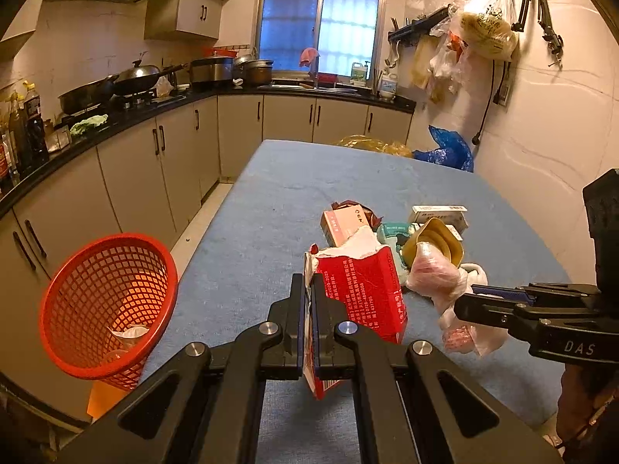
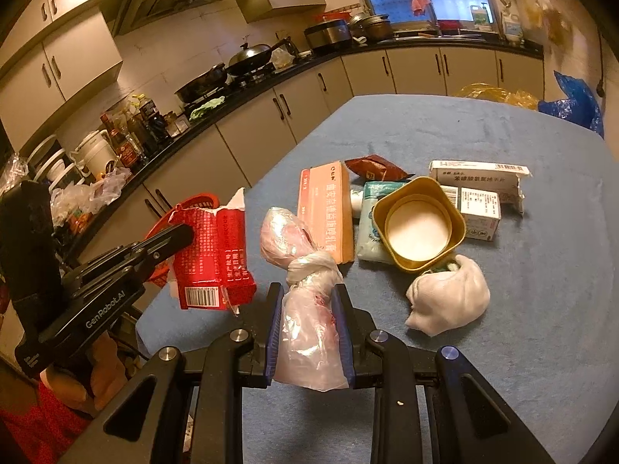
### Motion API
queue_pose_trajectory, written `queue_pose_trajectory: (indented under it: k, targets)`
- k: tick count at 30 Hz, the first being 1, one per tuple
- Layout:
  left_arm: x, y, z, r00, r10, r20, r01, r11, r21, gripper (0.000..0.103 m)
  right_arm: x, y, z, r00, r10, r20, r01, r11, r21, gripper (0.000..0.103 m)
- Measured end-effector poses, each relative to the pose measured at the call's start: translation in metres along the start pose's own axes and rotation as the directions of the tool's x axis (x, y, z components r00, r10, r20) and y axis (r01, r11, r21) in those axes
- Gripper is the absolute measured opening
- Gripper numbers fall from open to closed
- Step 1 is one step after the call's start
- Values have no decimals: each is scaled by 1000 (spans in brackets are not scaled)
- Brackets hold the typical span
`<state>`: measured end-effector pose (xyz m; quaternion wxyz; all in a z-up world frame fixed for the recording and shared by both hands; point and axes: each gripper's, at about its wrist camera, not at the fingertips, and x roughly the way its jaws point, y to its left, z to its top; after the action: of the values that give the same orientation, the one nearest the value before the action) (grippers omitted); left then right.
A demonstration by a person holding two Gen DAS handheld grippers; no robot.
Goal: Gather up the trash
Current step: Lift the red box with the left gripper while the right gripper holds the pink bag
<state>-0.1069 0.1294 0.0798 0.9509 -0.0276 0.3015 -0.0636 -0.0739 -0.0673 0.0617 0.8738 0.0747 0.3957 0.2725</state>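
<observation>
The left tongs [image 1: 307, 309] are clamped fully together on a thin torn edge of the red carton [image 1: 361, 290], which hangs lifted above the blue table [image 1: 271, 201]. From the left wrist view, the red mesh basket [image 1: 106, 305] stands off the table's edge at about 9 o'clock from the carton, with crumpled pale scraps already lying in its bottom.

The right tongs [image 2: 307, 332] are part-way closed, their blue pads pressing both sides of a knotted clear plastic bag [image 2: 305, 297] with pinkish contents; the bag's upper bulge sticks out past the fingertips toward 12 o'clock.

In the right wrist view the remaining litter sits in a cluster on the table beyond the bag: a pink box [image 2: 327, 208] at 12 o'clock, a gold square tub [image 2: 419, 224] at 1 o'clock lying on a teal pack [image 2: 367, 228], a white crumpled wad [image 2: 448, 299] at 3 o'clock, two white medicine boxes [image 2: 479, 189] at 2 o'clock, and a brown wrapper [image 2: 373, 168] behind the pink box.
</observation>
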Motion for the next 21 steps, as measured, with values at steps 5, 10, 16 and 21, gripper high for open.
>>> queue_pose_trajectory:
  k: [5, 10, 16, 21]
  targets:
    - [0, -6, 3, 1000, 1, 0, -1, 1000, 5, 2, -3, -2, 0, 1000, 4, 9, -4, 1000, 5, 28]
    - [-2, -10, 5, 1000, -2, 2, 2, 1000, 14, 2, -6, -6, -1, 1000, 6, 16, -6, 1000, 18, 28]
    - [-2, -11, 7, 1000, -11, 1, 11, 1000, 10, 2, -9, -8, 0, 1000, 5, 24, -5, 1000, 26, 28]
    - [-3, -10, 7, 1000, -15, 3, 15, 1000, 8, 2, -9, -9, 0, 1000, 5, 26, -6, 1000, 26, 28]
